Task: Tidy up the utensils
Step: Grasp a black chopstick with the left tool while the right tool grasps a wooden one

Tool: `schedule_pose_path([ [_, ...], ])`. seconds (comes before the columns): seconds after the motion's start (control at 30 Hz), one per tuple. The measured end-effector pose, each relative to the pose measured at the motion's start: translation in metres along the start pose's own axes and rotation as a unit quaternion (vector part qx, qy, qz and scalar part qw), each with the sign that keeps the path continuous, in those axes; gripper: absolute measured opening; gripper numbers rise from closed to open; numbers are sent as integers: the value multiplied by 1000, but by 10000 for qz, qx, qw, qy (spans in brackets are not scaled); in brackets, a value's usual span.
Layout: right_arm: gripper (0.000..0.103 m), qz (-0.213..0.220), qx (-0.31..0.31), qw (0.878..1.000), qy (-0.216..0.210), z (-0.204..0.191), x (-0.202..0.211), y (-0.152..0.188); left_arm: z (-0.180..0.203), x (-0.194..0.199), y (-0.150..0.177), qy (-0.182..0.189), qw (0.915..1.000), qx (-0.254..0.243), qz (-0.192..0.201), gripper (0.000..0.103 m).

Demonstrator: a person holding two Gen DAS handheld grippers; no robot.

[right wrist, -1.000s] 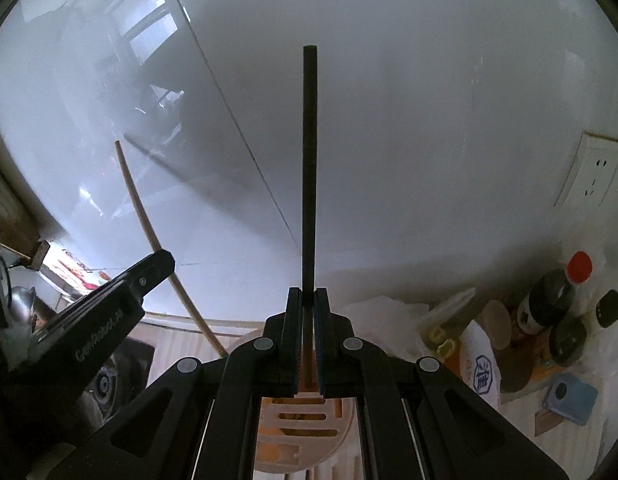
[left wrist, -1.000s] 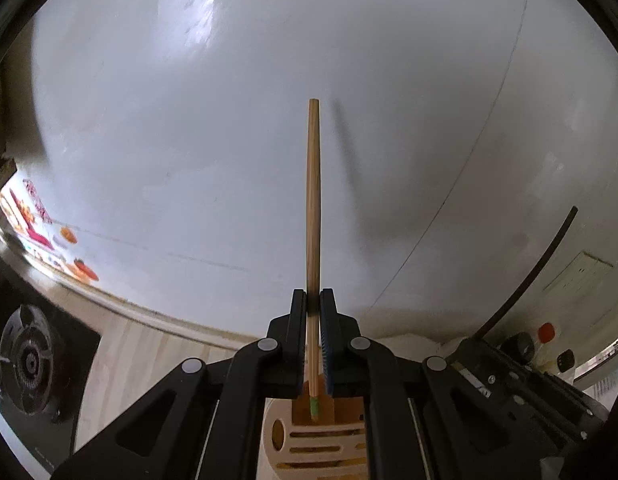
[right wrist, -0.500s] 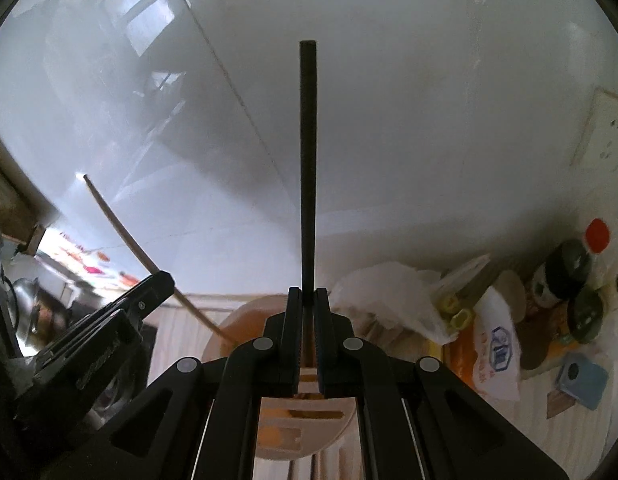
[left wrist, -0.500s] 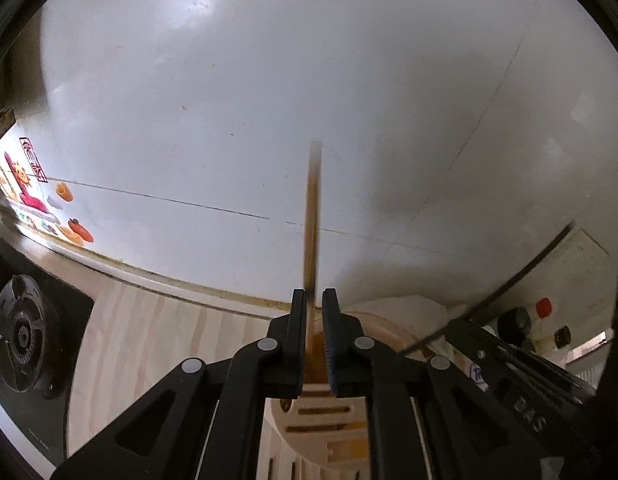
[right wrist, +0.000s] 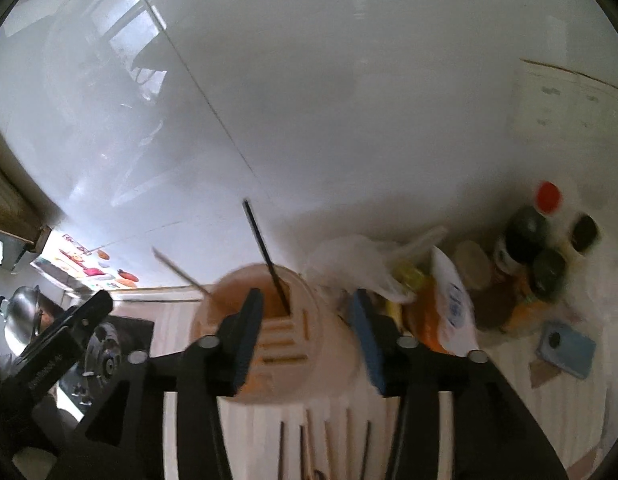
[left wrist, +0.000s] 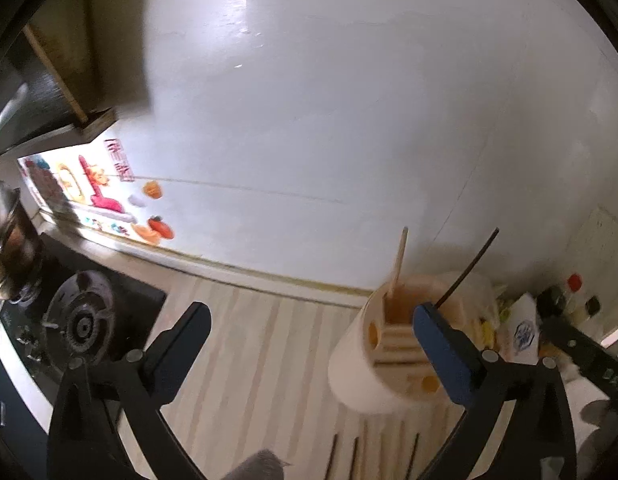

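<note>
A cream slotted utensil holder point(left wrist: 361, 372) stands on the striped wooden counter; it also shows in the right wrist view point(right wrist: 285, 344). A wooden chopstick point(left wrist: 399, 264) and a black chopstick point(left wrist: 467, 270) stand upright in it, also seen from the right as the wooden chopstick point(right wrist: 181, 274) and black chopstick point(right wrist: 265, 256). My left gripper point(left wrist: 309, 320) is open and empty, to the holder's left. My right gripper point(right wrist: 309, 308) is open and empty, just above the holder. Several more chopsticks point(right wrist: 329, 440) lie on the counter below.
A gas stove point(left wrist: 81, 320) and a metal pot point(left wrist: 9, 240) sit at the left. Bottles and jars point(right wrist: 537, 248), a plastic bag point(right wrist: 357, 264) and a blue box point(right wrist: 567, 348) crowd the right. A white tiled wall point(left wrist: 349, 120) is behind.
Both grippers opened and let go of their chopsticks, which now stand in the holder. Both grippers pulled back, and the left one swung left.
</note>
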State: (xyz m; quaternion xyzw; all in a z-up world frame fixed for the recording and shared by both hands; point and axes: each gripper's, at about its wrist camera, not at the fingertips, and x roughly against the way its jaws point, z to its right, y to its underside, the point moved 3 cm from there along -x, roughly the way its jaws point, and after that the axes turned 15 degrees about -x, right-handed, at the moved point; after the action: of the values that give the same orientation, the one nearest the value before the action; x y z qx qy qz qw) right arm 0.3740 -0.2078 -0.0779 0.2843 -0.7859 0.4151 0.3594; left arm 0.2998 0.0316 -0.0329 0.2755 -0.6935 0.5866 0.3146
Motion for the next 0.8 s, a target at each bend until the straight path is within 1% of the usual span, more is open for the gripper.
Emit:
schedule_pose_path([
  [0.03, 58, 30, -12, 10000, 46, 5, 5, 5, -1, 2, 5, -1, 10000, -9, -16, 103],
  [0.1, 69, 86, -32, 9999, 135, 15, 15, 18, 1, 3, 19, -3, 10000, -36, -85, 103],
  [0.13, 71, 89, -68, 9998, 142, 21, 19, 26, 2, 3, 27, -12, 9999, -60, -130, 103],
  [0.17, 74, 83, -87, 9998, 160, 27, 21, 31, 4, 1, 34, -45, 9998, -90, -199, 103],
  [0.27, 87, 51, -135, 9998, 154, 43, 26, 54, 14, -6, 60, 3, 9987, -221, -451, 103],
  [0.3, 87, 88, 13, 9996, 270, 49, 26, 62, 18, -8, 69, 10, 9983, -259, -529, 103],
  [0.37, 87, 32, 20, 9993, 375, 61, 23, 77, 26, -14, 89, 1, 9969, -336, -707, 103],
  [0.47, 87, -155, 116, 9977, 645, 76, 11, 95, 36, -32, 120, 78, 9933, -382, -1091, 103],
  [0.53, 86, -353, 119, 9959, 819, 89, -2, 109, 44, -46, 141, 98, 9894, -474, -1372, 103],
  [0.57, 82, -506, 91, 9943, 929, 98, -12, 118, 48, -54, 152, 121, 9870, -516, -1515, 103],
  [0.6, 73, -626, 54, 9930, 1000, 104, -20, 124, 51, -60, 159, 143, 9852, -546, -1616, 103],
  [0.63, 69, -769, 13, 9914, 1062, 112, -29, 129, 55, -69, 171, 172, 9822, -602, -1772, 103],
  [0.7, 56, -1077, -63, 9866, 1227, 130, -49, 145, 62, -83, 187, 274, 9770, -677, -2004, 99],
  [0.73, 53, -1206, -112, 9845, 1271, 138, -57, 152, 67, -94, 198, 370, 9727, -728, -2173, 97],
  [0.8, 45, -1443, -217, 9794, 1396, 155, -74, 165, 74, -106, 213, 461, 9664, -817, -2394, 79],
])
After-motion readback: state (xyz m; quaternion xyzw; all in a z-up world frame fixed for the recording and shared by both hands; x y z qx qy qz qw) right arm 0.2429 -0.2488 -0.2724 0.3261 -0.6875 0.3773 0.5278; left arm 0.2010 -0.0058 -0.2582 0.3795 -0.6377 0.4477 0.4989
